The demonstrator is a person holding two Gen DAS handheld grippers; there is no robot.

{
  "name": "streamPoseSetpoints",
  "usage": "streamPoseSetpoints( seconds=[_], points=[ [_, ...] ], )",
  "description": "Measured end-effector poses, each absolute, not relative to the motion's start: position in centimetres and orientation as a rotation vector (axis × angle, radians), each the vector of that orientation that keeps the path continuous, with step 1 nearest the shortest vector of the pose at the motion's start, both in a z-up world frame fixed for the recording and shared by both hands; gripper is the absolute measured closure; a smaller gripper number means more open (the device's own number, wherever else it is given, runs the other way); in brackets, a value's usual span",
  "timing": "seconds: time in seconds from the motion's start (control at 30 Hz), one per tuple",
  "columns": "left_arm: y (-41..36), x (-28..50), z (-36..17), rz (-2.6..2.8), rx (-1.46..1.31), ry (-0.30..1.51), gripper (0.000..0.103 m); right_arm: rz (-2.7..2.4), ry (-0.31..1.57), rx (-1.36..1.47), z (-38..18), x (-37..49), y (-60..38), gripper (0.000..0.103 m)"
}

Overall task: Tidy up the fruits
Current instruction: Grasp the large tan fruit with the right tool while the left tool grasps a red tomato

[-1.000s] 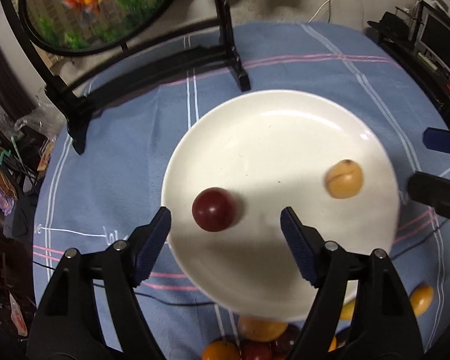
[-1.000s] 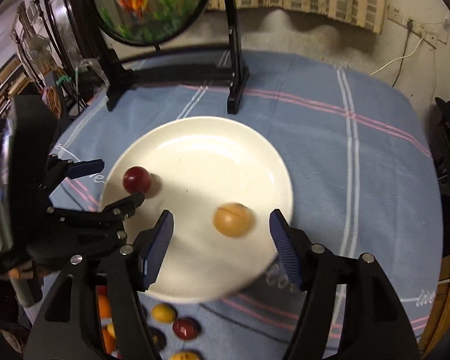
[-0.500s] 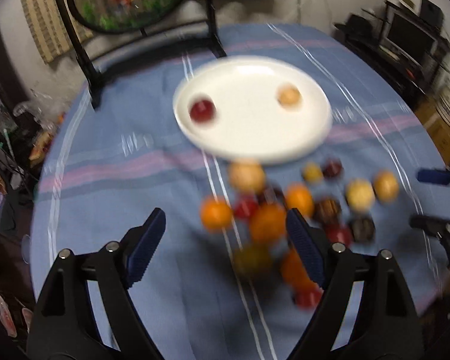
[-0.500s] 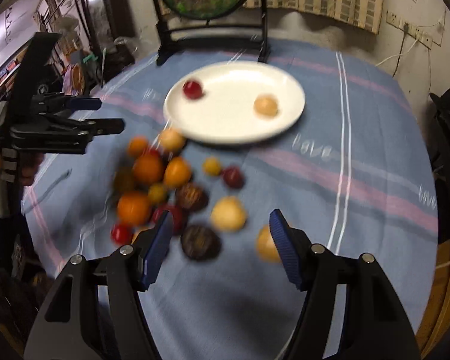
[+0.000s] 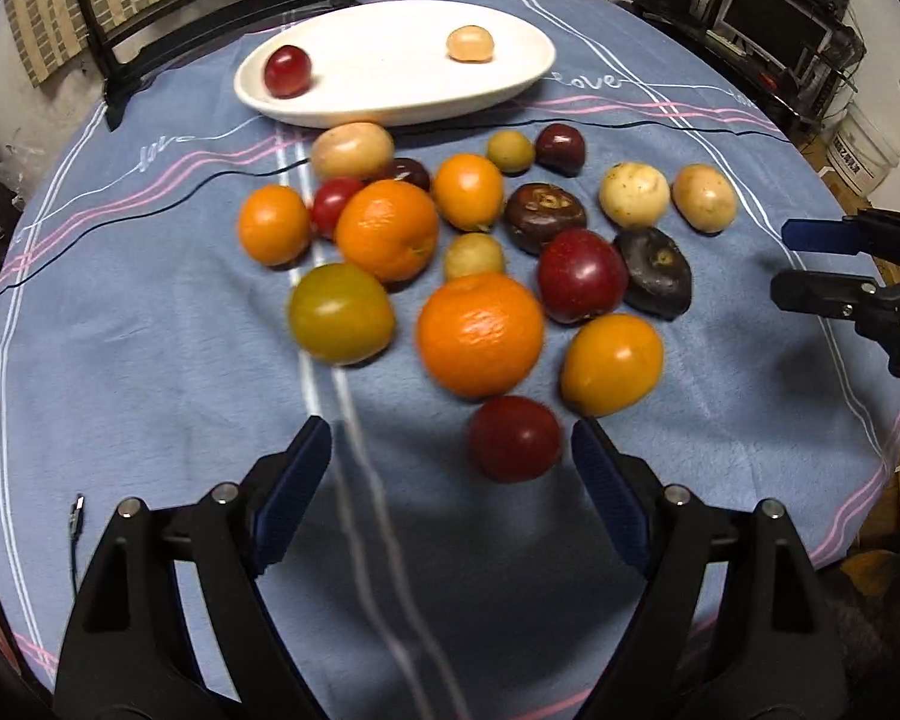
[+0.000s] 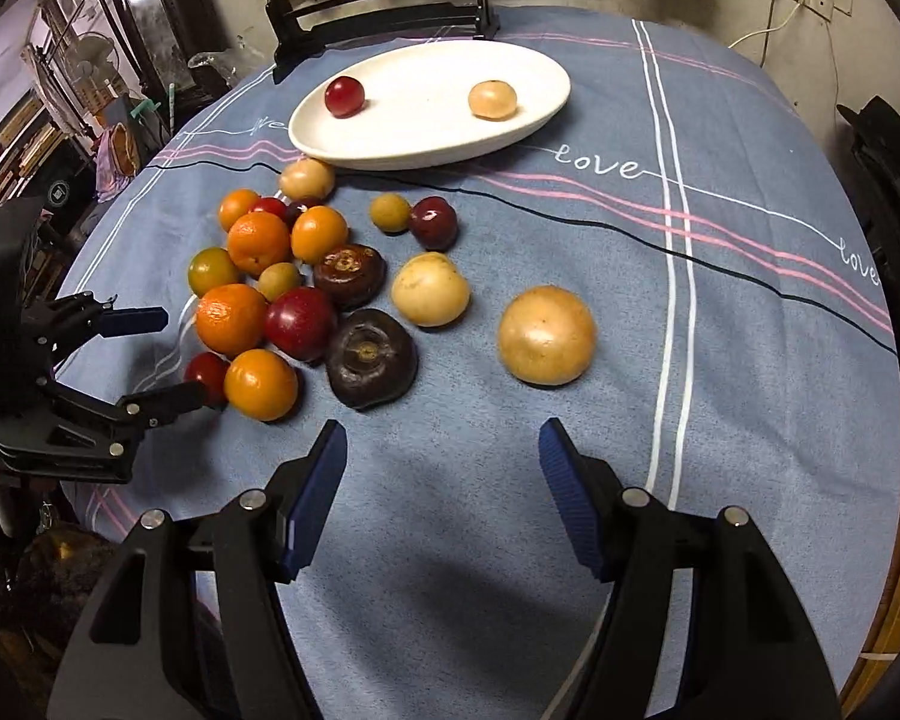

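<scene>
The tabletop [image 6: 750, 360] is covered with a blue cloth that has pink, white and black stripes and the word "love" on it. At the far edge stands a black frame [image 6: 384, 6] with a round glass.

Just in front of the frame lies a white plate [image 6: 426, 138]. On it are two fruits, well apart: a small red fruit [image 6: 344, 96] on the left part and a pale tan fruit [image 6: 492, 99] on the right part.

The left gripper [image 5: 450, 462] hovers low over the near side of the tabletop with its jaws wide apart and nothing between them. The right gripper [image 6: 443, 462] is also spread wide and holds nothing; it hangs over bare cloth on the near right.

Near the plate, on the cloth, lies the heap of fruits. The biggest orange [image 5: 480, 333] is at the near side of the heap, with a yellow-orange fruit [image 5: 612, 363] just beside it on the right and a greenish tomato [image 5: 341, 312] on the left. A dark red fruit [image 5: 515, 437] lies nearest to the left gripper, close to its right finger. Behind the big orange are a red apple [image 5: 582, 276] and two dark brown fruits [image 5: 654, 273]. One round tan fruit [image 6: 546, 335] lies apart from the heap, on the right, straight ahead of the right gripper.
</scene>
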State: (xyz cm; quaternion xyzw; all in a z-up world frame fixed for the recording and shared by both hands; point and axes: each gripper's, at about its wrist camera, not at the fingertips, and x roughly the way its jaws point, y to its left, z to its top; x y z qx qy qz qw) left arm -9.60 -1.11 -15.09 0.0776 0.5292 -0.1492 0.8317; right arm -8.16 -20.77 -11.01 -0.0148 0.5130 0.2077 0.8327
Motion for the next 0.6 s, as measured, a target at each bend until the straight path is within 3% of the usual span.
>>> streamPoseSetpoints(
  seconds=[0.13,0.17,0.2,0.27,0.5,0.53,0.57,0.6],
  points=[
    [-2.1,-9.2,-15.4,-0.336,0.177,1.116,0.024,0.407,1.087,-0.045,-11.5,-7.5,-21.6,0.036],
    [-2.1,-9.1,-15.4,-0.341,0.175,1.118,0.037,0.388,1.086,-0.050,-11.7,-7.1,-21.8,0.036],
    [-2.1,-9.0,-15.5,-0.352,0.167,1.132,0.061,0.372,1.084,-0.049,-11.8,-6.7,-22.2,0.036],
    [-2.3,-9.1,-15.9,-0.396,0.124,1.167,0.071,0.356,1.089,-0.031,-12.2,-5.6,-22.7,0.036],
    [-1.9,-9.3,-15.9,-0.380,0.057,1.174,0.072,0.374,1.097,-0.156,-13.9,-2.9,-21.7,0.035],
    [-1.7,-9.3,-16.0,-0.378,0.045,1.176,0.073,0.381,1.113,-0.162,-14.3,-2.6,-21.7,0.038],
    [-1.6,-9.4,-15.9,-0.372,0.033,1.178,0.073,0.392,1.125,-0.165,-14.6,-2.4,-21.6,0.058],
    [-1.6,-9.6,-15.9,-0.367,0.029,1.178,0.073,0.399,1.132,-0.172,-14.8,-2.3,-21.5,0.060]
  ],
)
